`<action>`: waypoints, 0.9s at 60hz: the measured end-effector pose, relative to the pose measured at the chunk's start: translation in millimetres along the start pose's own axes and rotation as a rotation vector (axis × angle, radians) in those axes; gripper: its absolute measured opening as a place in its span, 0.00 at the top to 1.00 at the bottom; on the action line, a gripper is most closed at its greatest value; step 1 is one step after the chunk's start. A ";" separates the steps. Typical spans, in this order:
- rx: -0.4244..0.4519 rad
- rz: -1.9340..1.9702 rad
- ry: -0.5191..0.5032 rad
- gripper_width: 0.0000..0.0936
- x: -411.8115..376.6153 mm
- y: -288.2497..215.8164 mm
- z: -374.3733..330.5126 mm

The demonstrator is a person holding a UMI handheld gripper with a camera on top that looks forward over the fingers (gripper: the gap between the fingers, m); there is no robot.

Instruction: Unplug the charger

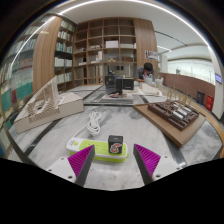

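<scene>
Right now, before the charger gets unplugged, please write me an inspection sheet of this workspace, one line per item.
Surface: pale marbled table.
Job's things: small black charger on a green-and-white block, just ahead of the fingers.
Clutter: wooden tray; wooden rack; dark device beyond.
Grippers: hand-held gripper open, holding nothing.
Cables: white coiled cable, apart from the charger.
Surroundings: bookshelves; a seated person.
</scene>
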State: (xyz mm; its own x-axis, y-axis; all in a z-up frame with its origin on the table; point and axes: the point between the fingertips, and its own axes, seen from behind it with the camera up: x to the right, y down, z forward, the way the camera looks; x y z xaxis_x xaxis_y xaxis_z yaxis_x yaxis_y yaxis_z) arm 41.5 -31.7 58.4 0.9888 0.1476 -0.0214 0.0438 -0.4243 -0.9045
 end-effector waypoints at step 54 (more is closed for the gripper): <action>0.055 -0.030 0.161 0.86 83.8 -44.2 -10.3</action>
State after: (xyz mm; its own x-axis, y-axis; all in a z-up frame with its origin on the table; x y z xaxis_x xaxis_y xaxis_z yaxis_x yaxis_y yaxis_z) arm 123.9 -9.7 101.0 0.9974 0.0126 0.0707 0.0703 -0.3721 -0.9255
